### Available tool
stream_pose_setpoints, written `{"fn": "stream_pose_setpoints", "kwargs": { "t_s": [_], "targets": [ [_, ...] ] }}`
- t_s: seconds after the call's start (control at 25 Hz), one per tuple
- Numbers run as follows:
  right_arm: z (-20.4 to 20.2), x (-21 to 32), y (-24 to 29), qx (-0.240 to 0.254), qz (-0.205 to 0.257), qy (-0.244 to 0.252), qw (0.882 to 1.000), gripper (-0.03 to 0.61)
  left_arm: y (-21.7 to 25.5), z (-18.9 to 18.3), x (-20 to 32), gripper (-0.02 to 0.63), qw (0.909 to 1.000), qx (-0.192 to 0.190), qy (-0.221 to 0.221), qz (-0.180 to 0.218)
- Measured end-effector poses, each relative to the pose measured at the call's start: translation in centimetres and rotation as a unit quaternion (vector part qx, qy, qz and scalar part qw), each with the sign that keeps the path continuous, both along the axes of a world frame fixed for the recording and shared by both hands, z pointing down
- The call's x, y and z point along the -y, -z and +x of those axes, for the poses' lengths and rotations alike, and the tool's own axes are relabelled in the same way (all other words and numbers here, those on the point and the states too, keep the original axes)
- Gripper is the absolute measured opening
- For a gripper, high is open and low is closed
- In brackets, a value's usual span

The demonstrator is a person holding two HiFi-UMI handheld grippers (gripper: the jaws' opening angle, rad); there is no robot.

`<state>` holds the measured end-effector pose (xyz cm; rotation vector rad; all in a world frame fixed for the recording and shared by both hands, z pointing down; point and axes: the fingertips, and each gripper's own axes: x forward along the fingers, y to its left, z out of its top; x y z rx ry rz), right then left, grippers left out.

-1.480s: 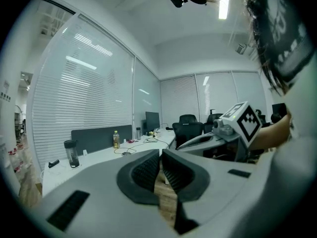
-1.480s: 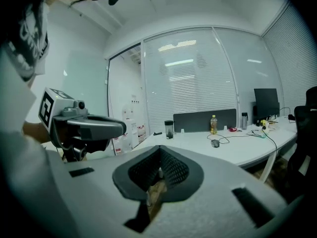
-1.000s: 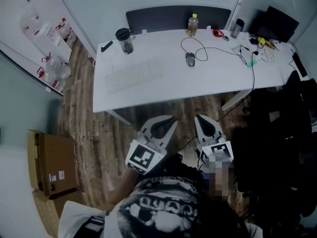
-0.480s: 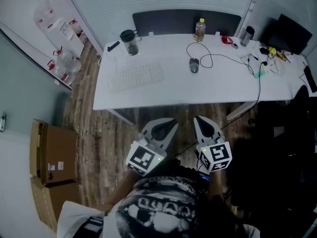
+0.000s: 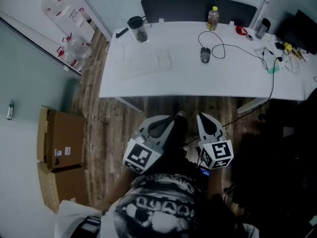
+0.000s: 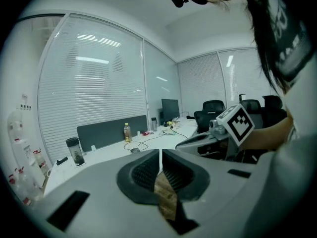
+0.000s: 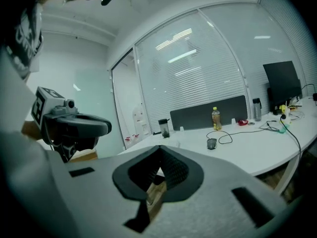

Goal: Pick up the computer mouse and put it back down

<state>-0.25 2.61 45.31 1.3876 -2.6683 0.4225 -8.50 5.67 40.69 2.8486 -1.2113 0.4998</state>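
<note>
The dark computer mouse (image 5: 205, 55) lies on the white desk (image 5: 188, 83), its black cable looping to the right; it also shows small and far off as the mouse (image 6: 134, 150) and the mouse (image 7: 212, 143) in the two gripper views. Both grippers hang over the wooden floor in front of the desk, well short of the mouse. My left gripper (image 5: 173, 119) has its jaws together with nothing between them, as the left gripper (image 6: 161, 153) confirms. My right gripper (image 5: 200, 117) is likewise shut and empty, seen again as the right gripper (image 7: 159, 148).
On the desk are a white keyboard (image 5: 144, 63), a dark tumbler (image 5: 137, 29), a yellow-capped bottle (image 5: 213, 18), a flask (image 5: 263, 28) and small clutter at the right. Cardboard boxes (image 5: 62, 148) stand on the floor at left. Dark chairs (image 5: 282, 148) crowd the right.
The head view has shifted, so the desk sits higher and further right in the picture. Both grippers have dipped a little and stay shut. A dark shoe now shows between them.
</note>
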Motion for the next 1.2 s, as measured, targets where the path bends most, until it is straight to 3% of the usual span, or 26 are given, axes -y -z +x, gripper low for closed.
{"fn": "stream_pose_setpoints", "kwargs": {
  "t_s": [0.28, 0.56, 0.84, 1.04, 1.2],
  "targets": [
    [3.2, 2.5, -0.4, -0.001, -0.010, -0.038, 0.999, -0.006, -0.3, 3.9, 3.4, 0.015, 0.9985, -0.001, -0.055, -0.003],
    [7.9, 9.1, -1.3, 0.016, -0.026, -0.064, 0.997, -0.006, 0.0, 9.0, 11.0, 0.015, 0.9958, -0.020, -0.089, 0.007],
    [8.4, 18.8, -5.6, -0.027, -0.065, -0.061, 0.996, -0.005, -1.2, 7.5, 20.1, 0.015, 0.9981, -0.017, -0.058, -0.009],
    [7.8, 25.0, -9.5, -0.024, -0.104, -0.052, 0.993, -0.005, -1.9, 6.7, 25.9, 0.015, 0.9988, -0.015, -0.045, -0.013],
    [7.2, 30.2, -12.8, -0.030, -0.134, -0.054, 0.989, 0.088, -2.5, 6.4, 29.1, 0.015, 0.9987, -0.019, -0.042, -0.019]
  ]
}}
